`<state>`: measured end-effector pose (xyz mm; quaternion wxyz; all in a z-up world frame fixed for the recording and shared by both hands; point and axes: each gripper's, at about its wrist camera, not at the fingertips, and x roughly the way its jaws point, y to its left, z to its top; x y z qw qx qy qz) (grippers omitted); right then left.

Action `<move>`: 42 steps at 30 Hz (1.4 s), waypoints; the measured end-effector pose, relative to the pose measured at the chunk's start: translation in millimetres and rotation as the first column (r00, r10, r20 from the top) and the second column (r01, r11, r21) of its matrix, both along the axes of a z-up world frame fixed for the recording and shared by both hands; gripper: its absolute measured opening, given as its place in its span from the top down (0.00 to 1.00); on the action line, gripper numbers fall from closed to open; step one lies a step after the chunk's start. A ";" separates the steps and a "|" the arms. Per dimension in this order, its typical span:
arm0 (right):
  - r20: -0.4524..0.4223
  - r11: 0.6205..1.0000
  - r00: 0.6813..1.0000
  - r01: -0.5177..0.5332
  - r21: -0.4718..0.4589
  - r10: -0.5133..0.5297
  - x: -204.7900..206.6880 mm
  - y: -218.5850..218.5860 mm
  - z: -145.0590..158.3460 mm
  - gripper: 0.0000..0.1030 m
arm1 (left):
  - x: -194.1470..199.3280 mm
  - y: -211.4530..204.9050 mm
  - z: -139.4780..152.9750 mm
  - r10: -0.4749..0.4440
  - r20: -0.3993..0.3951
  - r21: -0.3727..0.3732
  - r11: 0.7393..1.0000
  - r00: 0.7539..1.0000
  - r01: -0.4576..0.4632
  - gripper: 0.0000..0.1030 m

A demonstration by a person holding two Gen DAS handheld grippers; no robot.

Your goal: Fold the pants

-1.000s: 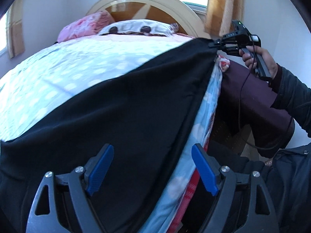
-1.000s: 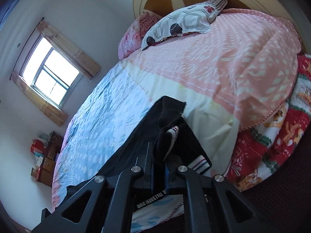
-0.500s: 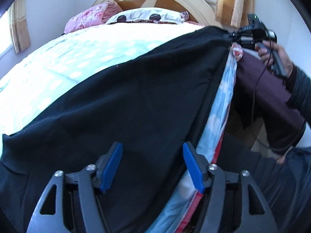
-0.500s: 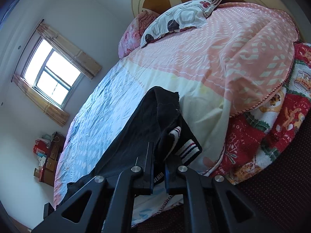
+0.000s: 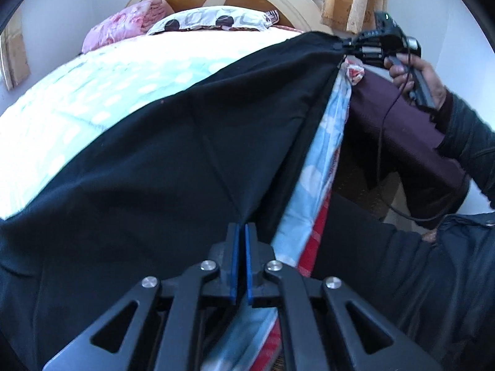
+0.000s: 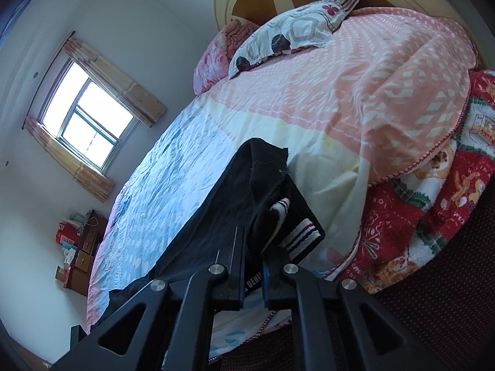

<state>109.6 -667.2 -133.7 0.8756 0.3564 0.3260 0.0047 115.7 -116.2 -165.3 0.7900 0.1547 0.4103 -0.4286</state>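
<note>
Daylit bedroom, seen through two fisheye lenses that bend straight lines and darken the corners. A bright window [image 6: 88, 130] on the far left is overexposed. The bedspread [image 5: 102, 99] glares white; black pants [image 5: 173, 167] lose detail.

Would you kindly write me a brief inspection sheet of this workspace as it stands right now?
Surface: bed with a blue and pink patterned cover.
Job's things: black pants spread along the bed's near edge.
Clutter: two pillows at the headboard; red blanket hanging below the cover.
Grippers: left gripper shut on the pants; right gripper shut on the pants at the striped-band end.
Cables: black cable hanging from the right gripper's handle.
Surroundings: window with curtains; boxes by the wall.
</note>
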 end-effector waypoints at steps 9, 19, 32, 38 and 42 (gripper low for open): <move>-0.016 1.000 1.000 0.018 0.024 -0.018 -5.6 -3.7 -12.1 0.92 | -4.2 1.3 3.0 0.045 0.067 -0.019 0.999 0.997 -0.044 0.94; -0.010 0.999 1.000 0.011 0.042 -0.011 -5.8 -6.7 -14.7 0.92 | -16.3 -29.4 3.3 -0.033 0.214 0.101 0.995 0.976 0.012 0.45; 0.006 0.998 1.000 -0.004 0.062 0.004 -8.5 -10.3 -23.5 0.92 | -6.5 -29.2 6.7 0.009 0.250 0.149 0.988 0.968 -0.048 0.46; 0.007 0.998 1.000 -0.006 0.066 0.005 -8.5 -10.3 -25.8 0.92 | -13.7 -39.8 -7.1 -0.032 0.272 0.221 0.975 0.962 -0.030 0.49; 0.010 0.998 1.000 -0.008 0.070 0.008 -7.9 -11.2 -26.7 0.92 | -17.2 -47.0 -6.1 -0.054 0.292 0.242 0.970 0.955 -0.019 0.86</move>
